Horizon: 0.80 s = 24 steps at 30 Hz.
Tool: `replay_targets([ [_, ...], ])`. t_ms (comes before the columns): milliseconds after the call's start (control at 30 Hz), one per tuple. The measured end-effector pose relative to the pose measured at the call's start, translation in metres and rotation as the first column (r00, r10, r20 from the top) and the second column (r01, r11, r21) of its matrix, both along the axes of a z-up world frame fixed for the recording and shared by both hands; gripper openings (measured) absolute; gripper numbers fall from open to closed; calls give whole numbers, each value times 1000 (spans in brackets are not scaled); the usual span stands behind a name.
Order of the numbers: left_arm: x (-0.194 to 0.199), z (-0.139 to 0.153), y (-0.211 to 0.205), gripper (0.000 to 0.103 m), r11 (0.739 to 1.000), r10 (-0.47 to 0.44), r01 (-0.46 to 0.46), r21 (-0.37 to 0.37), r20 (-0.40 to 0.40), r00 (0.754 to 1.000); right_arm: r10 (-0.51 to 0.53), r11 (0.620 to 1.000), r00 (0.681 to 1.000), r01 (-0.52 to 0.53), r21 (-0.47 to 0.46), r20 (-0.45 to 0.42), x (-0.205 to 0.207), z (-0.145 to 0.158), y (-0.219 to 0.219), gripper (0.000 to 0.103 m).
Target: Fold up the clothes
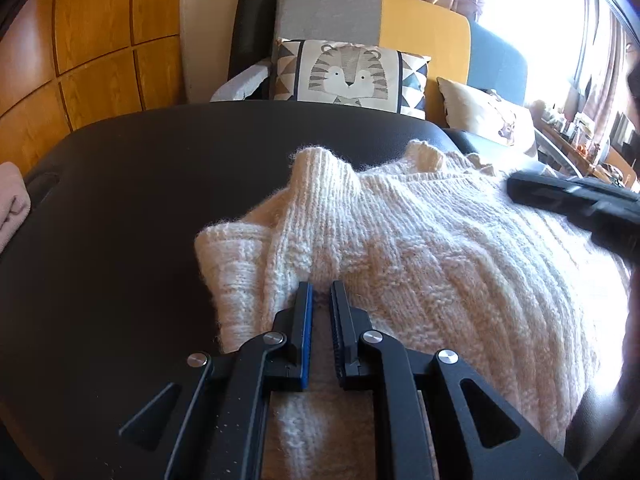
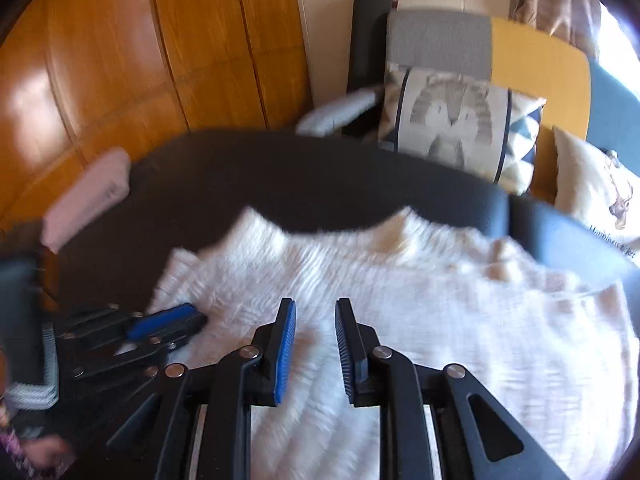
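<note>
- A cream knitted sweater (image 1: 400, 264) lay spread on a dark padded table (image 1: 140, 208), covering its near right part, with a ribbed cuff or collar end bunched up toward the far edge.
- The left gripper (image 1: 321, 292) sat low at the sweater's near left edge, its fingers parted by a narrow gap with knit showing between them. Whether any fabric was pinched there could not be told.
- In the right wrist view, that same left gripper (image 2: 188, 318) appeared at the left, its blue pad resting at the sweater's (image 2: 400, 300) left border.
- The right gripper (image 2: 316, 312) hovered over the middle of the sweater, jaws released, a clear gap between the blue pad and the black ribbed pad, nothing between them. That view was blurred.
- From the left wrist view, the right gripper (image 1: 576, 200) showed as a dark shape over the sweater's far right side.
- A folded pink cloth (image 2: 88, 196) sat at the table's (image 2: 320, 176) far left end, well apart from the sweater.
- Behind the table stood a sofa with a tiger cushion (image 1: 348, 74) and a pale cushion (image 1: 488, 112) beside it.
- Wooden wardrobe doors (image 1: 100, 40) filled the left background.
</note>
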<state>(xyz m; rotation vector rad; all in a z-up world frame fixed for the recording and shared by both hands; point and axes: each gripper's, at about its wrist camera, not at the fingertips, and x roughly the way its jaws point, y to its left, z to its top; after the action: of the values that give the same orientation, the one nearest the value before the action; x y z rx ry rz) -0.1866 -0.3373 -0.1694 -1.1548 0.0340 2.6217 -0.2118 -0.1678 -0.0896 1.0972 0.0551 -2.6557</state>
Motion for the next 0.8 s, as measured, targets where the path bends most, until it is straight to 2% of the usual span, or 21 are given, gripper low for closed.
replay_targets([
  [167, -2, 0, 0, 12, 1000, -11, 11, 0, 3, 1000, -152, 974, 988, 145, 173, 23, 3, 17, 80, 20],
  [300, -2, 1, 3, 12, 999, -28, 28, -22, -1, 1000, -293, 950, 944, 268, 163, 155, -4, -1, 154, 21],
  [400, 1, 2, 4, 12, 998, -46, 46, -48, -5, 999, -284, 959, 945, 282, 33, 163, 7, -9, 183, 24],
  [500, 6, 4, 8, 12, 995, -71, 70, -72, -10, 997, -286, 956, 948, 293, -28, 140, 31, -16, 193, 26],
  [667, 17, 8, 16, 12, 987, -119, 117, -109, -13, 993, -322, 926, 937, 341, -162, 135, 82, -23, 201, 26],
  [800, 21, 26, 21, 12, 988, -120, 120, -98, 6, 993, -348, 915, 931, 363, -178, 111, 95, -12, 203, 26],
])
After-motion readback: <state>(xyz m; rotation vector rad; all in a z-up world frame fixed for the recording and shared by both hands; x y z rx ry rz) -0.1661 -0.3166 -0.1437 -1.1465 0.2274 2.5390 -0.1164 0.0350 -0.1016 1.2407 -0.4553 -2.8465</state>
